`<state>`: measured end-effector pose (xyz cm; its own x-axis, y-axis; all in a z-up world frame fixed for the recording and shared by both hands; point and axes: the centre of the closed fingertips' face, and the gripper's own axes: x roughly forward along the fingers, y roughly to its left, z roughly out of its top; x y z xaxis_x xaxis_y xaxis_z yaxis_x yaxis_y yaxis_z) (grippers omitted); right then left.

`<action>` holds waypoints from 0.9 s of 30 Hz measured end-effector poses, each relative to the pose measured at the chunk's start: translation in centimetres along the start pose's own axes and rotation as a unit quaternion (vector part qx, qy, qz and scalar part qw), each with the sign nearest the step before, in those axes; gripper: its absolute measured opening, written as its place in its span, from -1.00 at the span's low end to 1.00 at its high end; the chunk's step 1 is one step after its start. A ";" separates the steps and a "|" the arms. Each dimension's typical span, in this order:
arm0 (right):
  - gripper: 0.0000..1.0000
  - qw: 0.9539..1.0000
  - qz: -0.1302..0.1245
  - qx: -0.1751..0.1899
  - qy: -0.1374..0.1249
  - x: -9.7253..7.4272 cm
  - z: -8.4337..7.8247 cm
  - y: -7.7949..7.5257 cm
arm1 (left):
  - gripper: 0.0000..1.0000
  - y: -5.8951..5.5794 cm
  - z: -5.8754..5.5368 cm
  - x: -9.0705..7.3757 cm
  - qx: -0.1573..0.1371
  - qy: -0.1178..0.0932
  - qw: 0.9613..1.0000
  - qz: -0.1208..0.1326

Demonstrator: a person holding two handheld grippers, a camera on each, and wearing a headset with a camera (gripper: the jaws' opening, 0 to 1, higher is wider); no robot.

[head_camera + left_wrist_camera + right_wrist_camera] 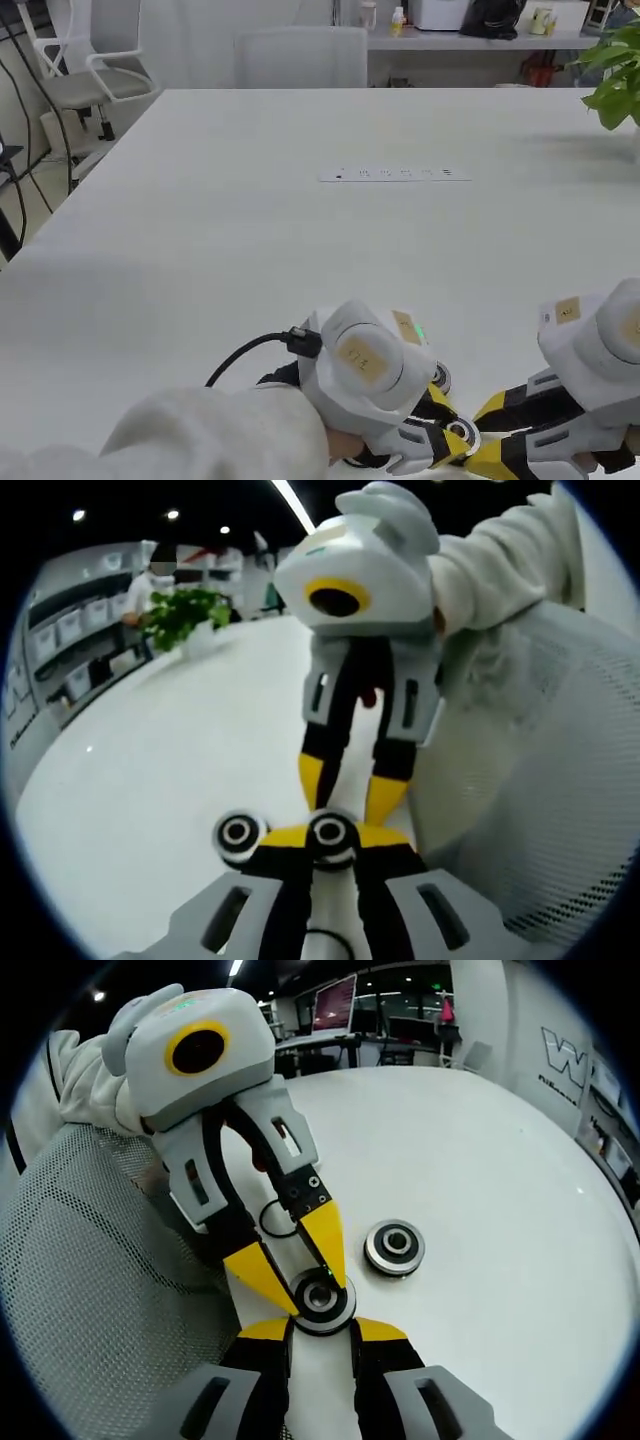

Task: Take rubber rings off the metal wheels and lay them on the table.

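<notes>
Nearest the camera is a pale sleeve (pixel 200 435), and just beyond it the two tools meet over the near right part of the bench (pixel 300 230).

Tool state: the left tool (pixel 316 1292) has its jaws closed on a wheel (pixel 330 834), which lies flat on the bench. The right tool (pixel 347 805) is partly open, with its tips flanking the same wheel's edge. I cannot tell whether they press on it yet. A dark band on the wheel is judged to be the ring (pixel 338 1306), not yet off. A second wheel (pixel 395 1247) lies just beside, to the far right. A thin dark loop (pixel 277 1218) lies on the bench behind the left tool's jaws. It is possibly a ring already laid down, but this cannot be confirmed.

Risks:
- The left tool's grip is on a smooth round rim, so a pull on the ring could flip the wheel out.
- The work sits near the bench's near edge, so a freed wheel could roll off.
- A stretched ring may snap free and fly.
- Four jaw tips crowd one small part and may clash or nudge the second wheel.

Containers: bins (pixel 70 630) stand on a far shelf, contents too small to tell. A pot (pixel 200 642) holds a plant (pixel 615 70).
</notes>
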<state>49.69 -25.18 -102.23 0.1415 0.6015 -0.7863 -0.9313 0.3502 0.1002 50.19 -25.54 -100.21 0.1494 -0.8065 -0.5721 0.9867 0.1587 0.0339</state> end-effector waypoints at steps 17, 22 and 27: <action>-1.00 1.000 -0.011 -0.004 0.014 -0.1 -0.6 -0.6 | -0.72 0.3 -0.2 -0.1 -0.005 -0.006 1.000 0.007; -1.00 1.000 -0.012 0.019 0.013 -0.2 -0.6 -0.7 | -0.72 0.4 -0.2 -0.1 -0.004 -0.006 1.000 0.008; -1.00 0.999 -0.013 0.040 0.013 -0.3 -0.6 -0.8 | -0.72 0.4 -0.1 -0.1 -0.004 -0.007 1.000 0.008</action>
<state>50.16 -26.08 -102.46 0.1544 0.5727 -0.8051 -0.8974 0.4221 0.1282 50.54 -25.33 -100.24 0.1659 -0.8118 -0.5599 0.9837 0.1764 0.0357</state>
